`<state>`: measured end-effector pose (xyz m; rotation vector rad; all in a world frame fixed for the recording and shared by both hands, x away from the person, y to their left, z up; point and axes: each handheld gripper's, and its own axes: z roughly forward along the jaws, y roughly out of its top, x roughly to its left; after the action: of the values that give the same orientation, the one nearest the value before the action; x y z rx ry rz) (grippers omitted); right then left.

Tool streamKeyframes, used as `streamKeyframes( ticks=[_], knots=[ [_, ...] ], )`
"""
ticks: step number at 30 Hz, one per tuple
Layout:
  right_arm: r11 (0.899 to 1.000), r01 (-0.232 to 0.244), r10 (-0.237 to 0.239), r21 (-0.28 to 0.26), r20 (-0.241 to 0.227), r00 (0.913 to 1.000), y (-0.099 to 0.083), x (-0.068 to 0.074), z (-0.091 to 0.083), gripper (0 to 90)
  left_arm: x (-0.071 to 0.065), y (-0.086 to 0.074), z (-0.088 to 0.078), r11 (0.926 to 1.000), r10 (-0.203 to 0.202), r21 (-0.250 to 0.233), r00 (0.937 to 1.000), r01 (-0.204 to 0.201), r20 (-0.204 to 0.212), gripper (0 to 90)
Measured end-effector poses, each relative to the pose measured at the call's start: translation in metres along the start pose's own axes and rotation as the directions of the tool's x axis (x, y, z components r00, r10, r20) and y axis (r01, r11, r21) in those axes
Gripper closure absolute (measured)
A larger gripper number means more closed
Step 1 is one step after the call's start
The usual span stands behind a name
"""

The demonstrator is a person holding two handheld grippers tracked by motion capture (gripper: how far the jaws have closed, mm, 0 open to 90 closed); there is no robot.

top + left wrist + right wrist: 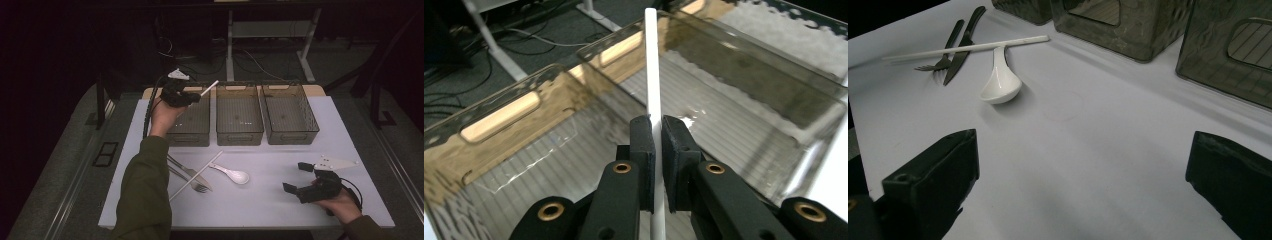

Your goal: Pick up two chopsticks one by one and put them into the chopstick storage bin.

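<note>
With the left gripper (658, 150) clenched on the white stick (653, 65), we should lower it level inside the upper-left bin (192, 132) before letting go; the right gripper (300, 179) rests released.

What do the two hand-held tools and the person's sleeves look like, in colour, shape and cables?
Both are black, with two blocky jaws each. The left tool has brass-coloured rivets on its jaw arms and a black cable trailing from it. The right tool carries a pale grey three-cornered plate and a dark cable. The left forearm wears an olive-green sleeve.

Chopstick (209, 88) above left bin (192, 120) (leftmost of three), cutlery (192, 177) in front.
</note>
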<state>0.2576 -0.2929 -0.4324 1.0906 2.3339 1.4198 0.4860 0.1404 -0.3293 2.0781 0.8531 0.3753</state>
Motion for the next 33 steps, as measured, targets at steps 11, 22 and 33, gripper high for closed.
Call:
streamKeyframes(
  ticks=[11,22,33],
  knots=[
    [1.0,-0.005,0.005,-0.006,-0.004,1.0,0.0,0.0,-0.001,0.8,0.019,-0.013,0.017,0.9986,-0.053,-0.007,0.9966,0.053,-0.063,83.1],
    [1.0,-0.006,0.006,-0.011,-0.001,1.0,0.0,-0.001,-0.003,0.8,0.016,-0.019,0.028,0.9983,-0.057,-0.013,0.995,0.056,-0.082,83.1],
    [1.0,-0.01,0.01,-0.015,-0.001,1.0,0.0,-0.001,-0.003,0.8,0.019,-0.026,0.033,0.9956,-0.092,0.01,0.9883,0.093,-0.122,82.8]
  ],
)
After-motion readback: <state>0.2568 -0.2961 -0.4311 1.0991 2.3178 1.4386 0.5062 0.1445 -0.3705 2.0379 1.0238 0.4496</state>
